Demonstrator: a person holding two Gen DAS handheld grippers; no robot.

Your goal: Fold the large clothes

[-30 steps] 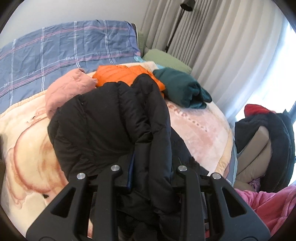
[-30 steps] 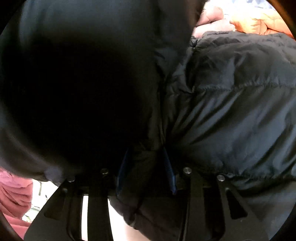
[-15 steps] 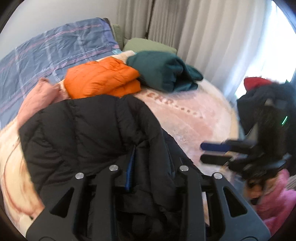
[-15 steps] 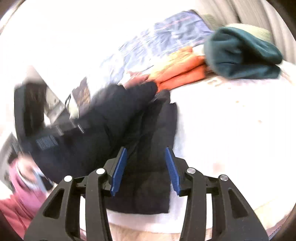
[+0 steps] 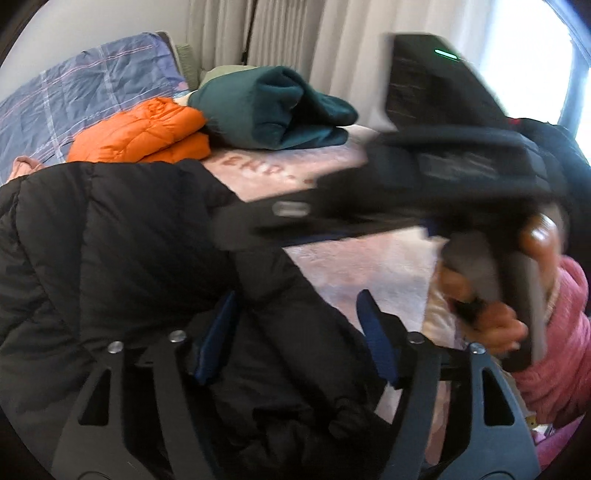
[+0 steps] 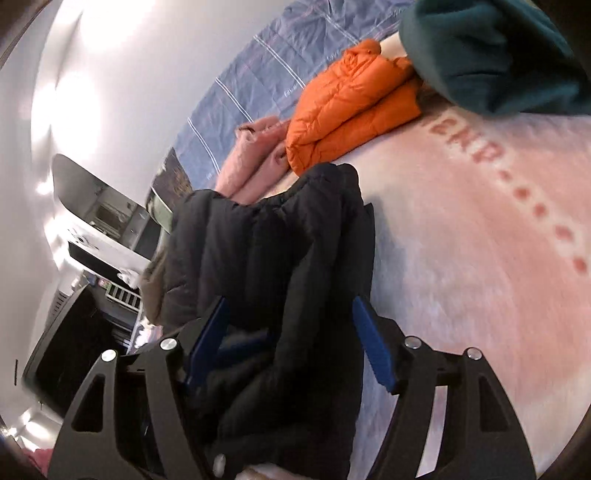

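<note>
A black puffer jacket lies bunched on the pink blanket of a bed. My left gripper hovers over the jacket's near edge. Its jaws are opening, with a fold of jacket loose between the blue pads. In the right wrist view the same jacket runs up from my right gripper. Those jaws are opening too, fabric between them, the right pad clear of it. A hand in a pink sleeve carries the right tool, blurred, across the left view's upper right.
Folded on the blanket behind the jacket are an orange puffer, a dark teal garment and a pink garment. A blue checked quilt covers the bed's far end. Curtains hang behind. Dark furniture stands beside the bed.
Both grippers had the jacket pinched and raised; both have spread their jaws and the jacket has sunk onto the blanket. The right tool swung in front of the left camera.
</note>
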